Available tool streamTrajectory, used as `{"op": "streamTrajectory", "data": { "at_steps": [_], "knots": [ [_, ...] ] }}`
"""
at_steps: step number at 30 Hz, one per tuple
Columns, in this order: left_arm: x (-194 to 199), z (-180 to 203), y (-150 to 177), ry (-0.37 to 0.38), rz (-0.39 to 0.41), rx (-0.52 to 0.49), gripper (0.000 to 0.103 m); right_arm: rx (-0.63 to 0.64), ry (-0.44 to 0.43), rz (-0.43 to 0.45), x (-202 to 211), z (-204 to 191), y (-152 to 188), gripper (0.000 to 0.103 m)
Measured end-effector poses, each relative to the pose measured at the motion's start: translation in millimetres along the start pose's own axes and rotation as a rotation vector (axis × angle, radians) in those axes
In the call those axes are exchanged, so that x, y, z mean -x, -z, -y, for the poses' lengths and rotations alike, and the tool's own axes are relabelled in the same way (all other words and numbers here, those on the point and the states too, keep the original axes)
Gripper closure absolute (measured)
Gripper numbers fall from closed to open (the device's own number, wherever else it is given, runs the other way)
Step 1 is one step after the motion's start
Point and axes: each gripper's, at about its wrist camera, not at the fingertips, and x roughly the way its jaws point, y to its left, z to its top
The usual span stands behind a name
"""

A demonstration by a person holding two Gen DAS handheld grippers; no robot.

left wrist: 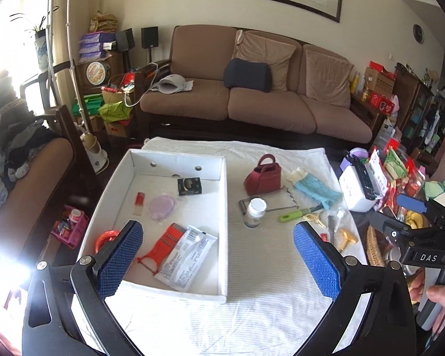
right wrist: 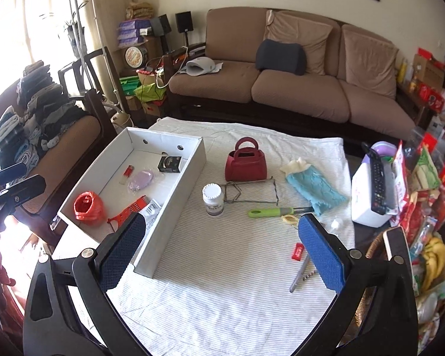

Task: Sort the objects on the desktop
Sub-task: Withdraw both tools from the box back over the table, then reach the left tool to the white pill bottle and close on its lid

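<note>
A white cardboard box (left wrist: 226, 207) (right wrist: 175, 207) lies on the striped cloth and holds a red grater (left wrist: 166, 240), a white tube (left wrist: 190, 255), a lilac pad (left wrist: 161, 206), a black box (left wrist: 189, 185), a red lighter (left wrist: 139, 203) and a red bag (right wrist: 87, 204). Right of it lie a red mini handbag (right wrist: 246, 163), a pill bottle (right wrist: 213, 199), a wire frame (right wrist: 252, 191), a green-handled peeler (right wrist: 270, 212), a blue knit sleeve (right wrist: 314, 190), a red tag (right wrist: 297, 251) and a corkscrew (right wrist: 301, 273). My left gripper (left wrist: 219, 261) hovers open over the box's near edge. My right gripper (right wrist: 222, 252) is open above bare cloth.
A white appliance with a black remote (right wrist: 373, 190) stands at the table's right side, beside snack packets (right wrist: 424, 184) and bananas (right wrist: 433, 258) in a wicker basket. A brown sofa (right wrist: 281, 83) is behind the table. An armchair with folded clothes (right wrist: 32, 124) stands on the left.
</note>
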Motion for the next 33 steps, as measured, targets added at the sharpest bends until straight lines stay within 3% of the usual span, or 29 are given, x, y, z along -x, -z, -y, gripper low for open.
{"op": "streamTrajectory", "data": {
  "at_steps": [8, 13, 18, 25, 33],
  "knots": [
    [-23.9, 52.8, 36.1, 0.05, 0.0, -0.064, 0.0, -0.019, 0.01, 0.002, 12.1, 54.6, 47.4, 0.0],
    [-43.4, 77.0, 76.6, 0.093, 0.051, -0.113, 0.0, -0.014, 0.016, 0.011, -2.9, 76.6, 77.5, 0.0],
    [-84.3, 95.0, 106.6, 0.059, 0.026, -0.189, 0.0, -0.049, 0.009, 0.038, -27.2, 94.2, 114.5, 0.0],
    [-160.1, 92.4, 85.9, 0.042, -0.042, -0.112, 0.0, -0.046, 0.013, 0.046, -63.6, 95.5, 148.9, 0.0],
    [-232.1, 107.5, 58.8, 0.058, -0.041, -0.119, 0.0, -0.01, -0.023, 0.045, -118.0, 89.6, 141.5, 0.0]
  ]
}}
